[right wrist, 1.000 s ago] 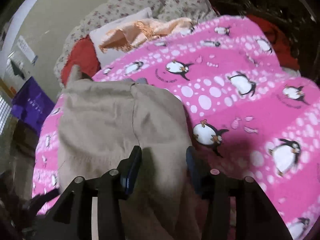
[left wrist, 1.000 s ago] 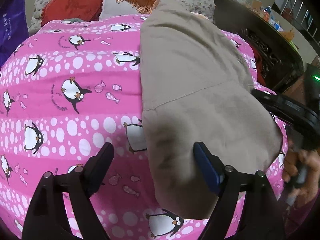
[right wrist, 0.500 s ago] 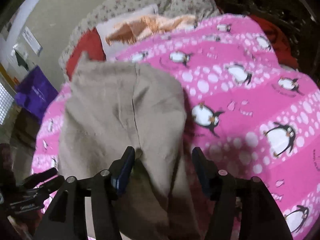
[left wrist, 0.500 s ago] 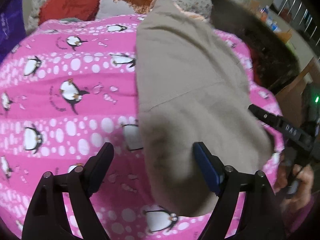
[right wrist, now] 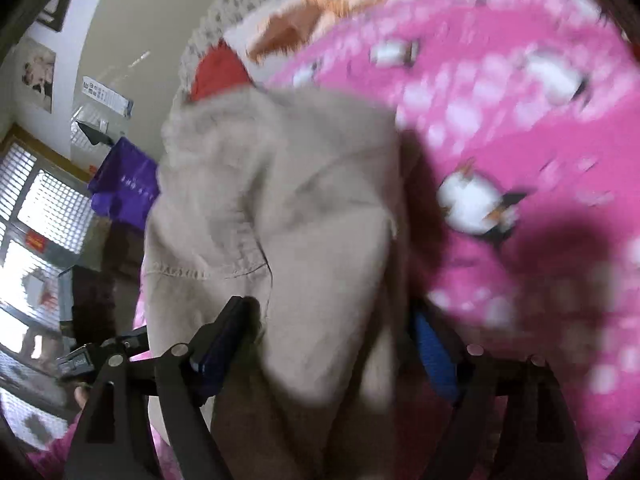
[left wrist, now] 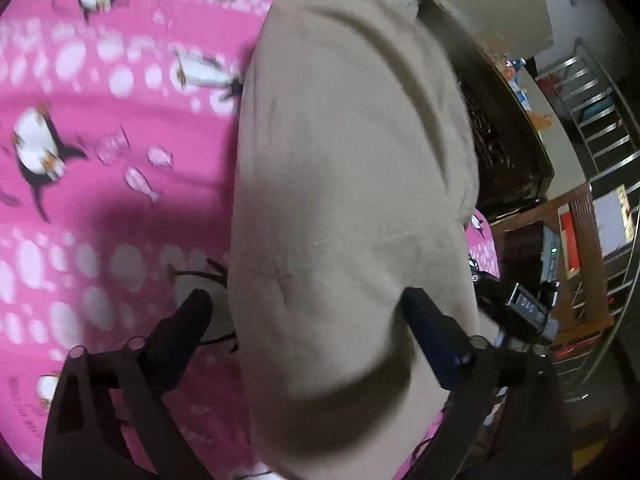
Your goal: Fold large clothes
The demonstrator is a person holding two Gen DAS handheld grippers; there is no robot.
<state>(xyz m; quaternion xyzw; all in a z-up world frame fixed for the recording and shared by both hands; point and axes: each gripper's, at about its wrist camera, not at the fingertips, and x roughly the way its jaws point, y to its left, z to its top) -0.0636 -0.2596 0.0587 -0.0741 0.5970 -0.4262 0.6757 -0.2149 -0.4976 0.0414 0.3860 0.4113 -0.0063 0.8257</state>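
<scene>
Beige garment mid-fold on pink penguin-print bedspread.
Folded beige cotton garment lies lengthwise; left gripper and right gripper opening astride its near end; further folds likely remain.

Barred window, dark wooden cabinet

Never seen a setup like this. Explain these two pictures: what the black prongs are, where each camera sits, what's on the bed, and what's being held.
No robot here: a person holds a two-finger gripper in each hand, each with a camera looking along its fingers. One picture shows the left gripper, the other the right gripper. On the pink penguin blanket lies a beige garment, partly folded. Both grippers' jaws are opening, straddling its near end; neither clearly grips it. Pillows lie beyond.
</scene>
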